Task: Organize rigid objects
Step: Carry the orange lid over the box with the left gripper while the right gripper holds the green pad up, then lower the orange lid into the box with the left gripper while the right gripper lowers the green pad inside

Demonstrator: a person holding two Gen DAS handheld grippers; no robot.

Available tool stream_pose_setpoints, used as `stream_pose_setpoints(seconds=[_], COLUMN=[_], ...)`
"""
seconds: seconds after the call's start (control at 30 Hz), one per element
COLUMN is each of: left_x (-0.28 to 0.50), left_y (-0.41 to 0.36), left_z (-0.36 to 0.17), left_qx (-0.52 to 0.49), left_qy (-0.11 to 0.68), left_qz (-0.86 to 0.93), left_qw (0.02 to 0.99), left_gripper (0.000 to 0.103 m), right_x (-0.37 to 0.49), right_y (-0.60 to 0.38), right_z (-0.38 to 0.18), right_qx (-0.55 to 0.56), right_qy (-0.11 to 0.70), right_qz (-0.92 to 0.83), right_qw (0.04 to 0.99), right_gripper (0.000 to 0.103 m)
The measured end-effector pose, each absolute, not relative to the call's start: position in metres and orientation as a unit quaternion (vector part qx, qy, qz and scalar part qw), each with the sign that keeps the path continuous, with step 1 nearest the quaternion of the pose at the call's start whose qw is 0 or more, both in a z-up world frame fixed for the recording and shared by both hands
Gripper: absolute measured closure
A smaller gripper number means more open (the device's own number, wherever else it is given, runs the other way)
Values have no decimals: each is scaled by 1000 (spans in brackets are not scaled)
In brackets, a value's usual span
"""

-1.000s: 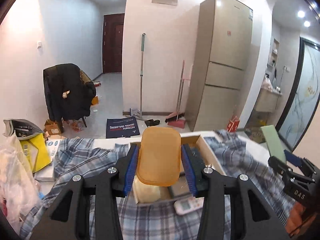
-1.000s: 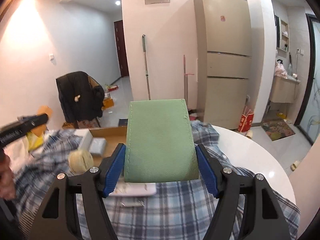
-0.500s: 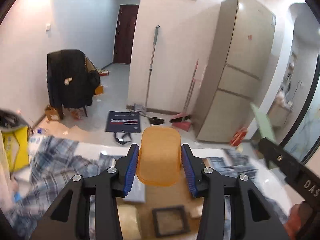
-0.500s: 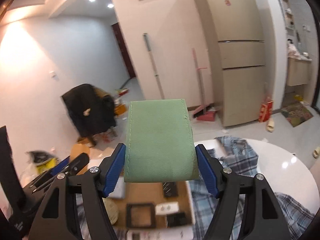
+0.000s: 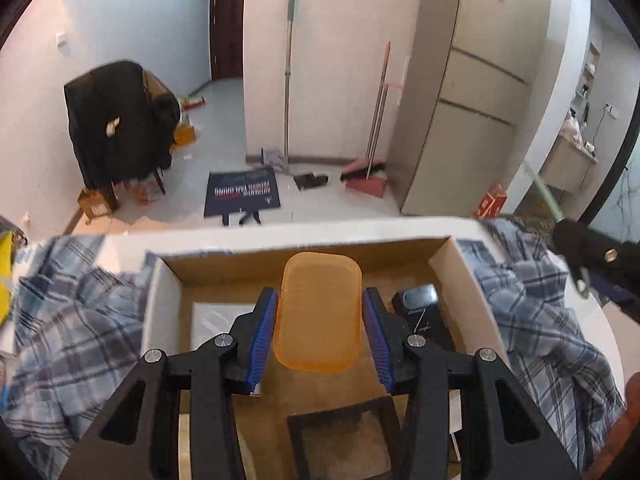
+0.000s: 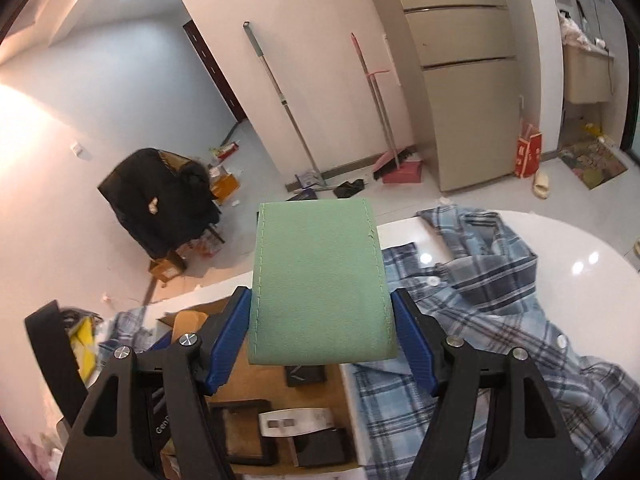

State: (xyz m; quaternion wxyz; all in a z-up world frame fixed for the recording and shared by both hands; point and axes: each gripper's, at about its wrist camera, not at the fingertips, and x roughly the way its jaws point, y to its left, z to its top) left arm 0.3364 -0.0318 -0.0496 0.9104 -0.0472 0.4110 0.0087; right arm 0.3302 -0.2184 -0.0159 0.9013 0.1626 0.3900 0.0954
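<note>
Orange lid [image 5: 318, 316] clamped in left gripper [image 5: 319, 334], directly over box [image 5: 460, 276] centre; right gripper [image 6: 320, 344] grips green pad [image 6: 320, 288] at box's right edge.

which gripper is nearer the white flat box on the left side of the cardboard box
Left. The left gripper, shut on the orange lid, hangs right beside the white flat box. The right gripper, holding the green case, is over the box's far right side.
</note>
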Motion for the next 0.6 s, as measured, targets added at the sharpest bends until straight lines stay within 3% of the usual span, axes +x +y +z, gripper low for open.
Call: stream_pose_setpoints(seconds=[0.5, 0.6], left_x=[350, 348], left_y=[-25, -19], left_z=[-85, -80], left_qx=[-69, -88], left_qy=[460, 457], left_qz=[12, 12], left_qw=[885, 885], left_gripper=[58, 52], right_x=[340, 340], right_y=[-214, -210], right_z=[-29, -30], right_qx=[145, 127], right_qy=[413, 410], right_qz=[80, 70], right_qw=[895, 901], right_gripper=[34, 34])
